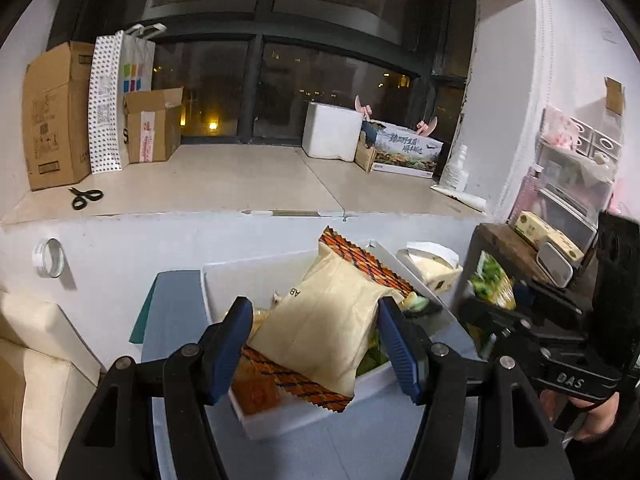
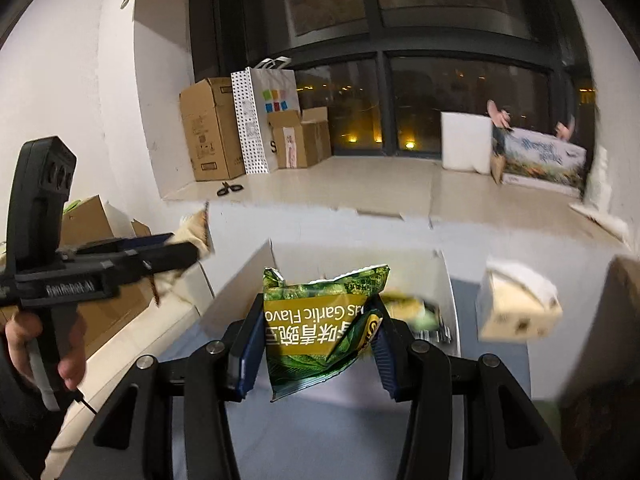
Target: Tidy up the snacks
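My left gripper (image 1: 316, 328) is shut on a beige snack packet with orange patterned ends (image 1: 324, 324) and holds it over a white box (image 1: 304, 416) with several snacks inside. My right gripper (image 2: 316, 340) is shut on a green garlic-flavour snack bag (image 2: 320, 320) and holds it above the same white box (image 2: 240, 292). In the left wrist view the right gripper (image 1: 500, 312) shows at the right with the green bag (image 1: 490, 280). In the right wrist view the left gripper (image 2: 176, 256) shows at the left with the beige packet (image 2: 196, 228).
The box sits on a blue-grey table (image 1: 320, 448). A tissue box (image 2: 516, 308) stands to its right. A window ledge (image 1: 240, 184) behind holds cardboard boxes (image 1: 56, 116), scissors (image 1: 85, 197) and a white foam box (image 1: 332, 130). A tape roll (image 1: 50, 258) hangs on the wall.
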The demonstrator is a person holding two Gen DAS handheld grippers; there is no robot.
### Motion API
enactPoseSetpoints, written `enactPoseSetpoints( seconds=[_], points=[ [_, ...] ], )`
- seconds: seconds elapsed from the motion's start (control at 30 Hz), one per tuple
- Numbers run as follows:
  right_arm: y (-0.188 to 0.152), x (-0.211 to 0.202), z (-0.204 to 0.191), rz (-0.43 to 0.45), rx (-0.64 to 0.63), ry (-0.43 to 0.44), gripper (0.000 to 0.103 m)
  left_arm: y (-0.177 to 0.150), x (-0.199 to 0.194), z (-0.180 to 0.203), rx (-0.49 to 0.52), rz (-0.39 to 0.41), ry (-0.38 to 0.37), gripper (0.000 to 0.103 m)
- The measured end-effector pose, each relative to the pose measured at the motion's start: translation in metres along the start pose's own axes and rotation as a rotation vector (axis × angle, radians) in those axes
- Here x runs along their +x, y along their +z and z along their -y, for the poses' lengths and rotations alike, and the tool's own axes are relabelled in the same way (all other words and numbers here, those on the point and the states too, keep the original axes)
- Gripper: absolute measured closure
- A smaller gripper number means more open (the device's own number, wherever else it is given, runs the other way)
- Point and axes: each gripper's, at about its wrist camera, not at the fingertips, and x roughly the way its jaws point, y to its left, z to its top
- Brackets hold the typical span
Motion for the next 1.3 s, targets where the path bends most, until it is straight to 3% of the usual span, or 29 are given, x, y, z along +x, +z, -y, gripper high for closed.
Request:
enactPoseSetpoints(
  seconds=[0.13,0.27,0.33,0.37,0.4,0.43,0.47,0.6,0.67,0.77,0.9,1.03,1.13,1.3],
  points=[
    [0.028,0.036,0.006,-0.018,-0.041,-0.062,0.051,0.015,0.036,-0.006,-0.009,-0.03,0.026,0.034],
    [0.043,0.082,0.025,-0.09,-0.006,-0.099,0.051,0.018,0.067,-0.015,-0.016,-0.083,0.04,0.032],
    [0.044,0.102,0.036,-0.13,0.003,-0.134,0.05,0.017,0.08,-0.019,-0.027,-0.124,0.036,0.02],
    [0.044,0.111,0.042,-0.151,0.012,-0.147,0.049,0.016,0.085,-0.021,-0.037,-0.141,0.034,0.007],
    [0.042,0.12,0.049,-0.179,0.032,-0.142,0.035,0.015,0.086,-0.023,-0.046,-0.14,0.034,0.001],
    [0.041,0.127,0.056,-0.203,0.052,-0.145,0.014,0.014,0.084,-0.024,-0.054,-0.128,0.022,0.0],
    [0.037,0.132,0.063,-0.217,0.067,-0.166,0.009,0.012,0.082,-0.024,-0.053,-0.124,0.014,0.0],
    [0.024,0.13,0.071,-0.215,0.063,-0.19,0.009,0.008,0.069,-0.019,-0.015,-0.081,0.07,0.0],
    [0.021,0.123,0.07,-0.212,0.052,-0.218,0.008,0.007,0.054,-0.014,-0.003,-0.037,0.152,0.0],
    [0.024,0.093,0.06,-0.121,0.025,-0.237,0.008,0.004,0.025,0.0,0.039,0.046,0.218,0.0],
    [0.035,0.04,0.039,0.036,-0.012,-0.275,0.0,0.002,-0.015,0.013,0.025,0.099,0.155,0.0],
    [0.041,-0.023,0.015,0.223,-0.02,-0.275,0.0,-0.005,-0.063,0.021,-0.03,0.175,0.022,0.0],
    [0.042,-0.06,0.0,0.277,0.004,-0.225,0.0,-0.011,-0.095,0.03,-0.03,0.224,0.024,0.0],
    [0.027,-0.103,-0.017,0.262,0.055,-0.106,0.0,-0.03,-0.134,0.044,-0.021,0.233,0.04,0.0]
  ],
)
